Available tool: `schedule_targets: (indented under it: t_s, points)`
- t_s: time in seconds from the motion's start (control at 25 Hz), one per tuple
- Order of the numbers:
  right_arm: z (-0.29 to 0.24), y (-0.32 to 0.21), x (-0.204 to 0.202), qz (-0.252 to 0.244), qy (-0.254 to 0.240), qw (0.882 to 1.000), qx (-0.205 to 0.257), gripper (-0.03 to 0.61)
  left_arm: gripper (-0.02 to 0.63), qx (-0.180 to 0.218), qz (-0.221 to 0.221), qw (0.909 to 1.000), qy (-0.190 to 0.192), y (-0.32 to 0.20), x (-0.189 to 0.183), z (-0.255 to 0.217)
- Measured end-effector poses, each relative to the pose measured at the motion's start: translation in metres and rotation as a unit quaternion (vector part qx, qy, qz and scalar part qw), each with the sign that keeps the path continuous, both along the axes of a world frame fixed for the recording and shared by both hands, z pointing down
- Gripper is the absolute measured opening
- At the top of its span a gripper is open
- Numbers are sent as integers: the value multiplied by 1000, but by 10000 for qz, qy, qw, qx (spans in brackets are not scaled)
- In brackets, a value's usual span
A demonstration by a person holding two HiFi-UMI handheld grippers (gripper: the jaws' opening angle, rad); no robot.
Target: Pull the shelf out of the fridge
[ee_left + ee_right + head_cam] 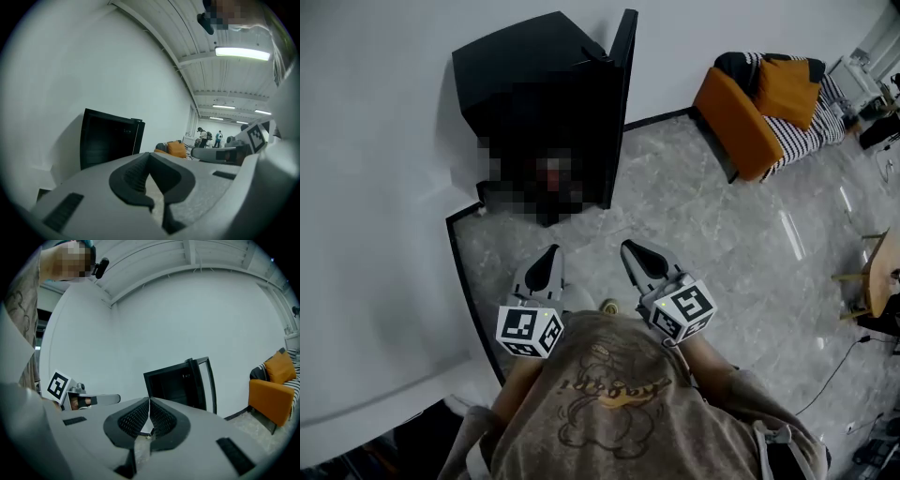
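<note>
The floor is polished grey stone with pale veining, edged by a thin black skirting strip where it meets the smooth white wall. At the floor's far left corner, against that wall, stands the fridge, a small matte-black box with sharp edges. Its flat slab door is swung open to the right. The inside is dark and partly covered by a mosaic patch, so the shelf cannot be made out there.

Near the floor's far right edge sits a boxy orange sofa with a soft orange cushion and a black-and-white striped throw.

At the near edge a person in a grey-brown printed shirt holds both tools level, side by side and well apart from the fridge. The left gripper is grey moulded plastic with dark ribbed pads. Its jaws are pressed together with nothing between them. The right gripper, of the same build, also has its jaws together at the tips and holds nothing. Each carries a white cube with black square markers, the left cube and the right cube.
</note>
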State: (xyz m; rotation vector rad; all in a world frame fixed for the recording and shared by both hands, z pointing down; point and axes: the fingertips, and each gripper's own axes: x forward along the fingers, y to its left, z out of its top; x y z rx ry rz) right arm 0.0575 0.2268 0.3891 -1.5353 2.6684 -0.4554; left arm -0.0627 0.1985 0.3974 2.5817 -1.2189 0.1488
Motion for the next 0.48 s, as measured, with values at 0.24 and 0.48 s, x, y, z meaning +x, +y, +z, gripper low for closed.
schedule_targets:
  t_s: [0.24, 0.48]
  points:
    - [10, -15, 2, -218, -11, 9997, -62, 23, 3, 26, -75, 10000, -12, -18, 7, 5]
    - [22, -46, 2, -353, -91, 9993, -123, 23, 3, 7, -296, 9994, 176, -55, 10, 14]
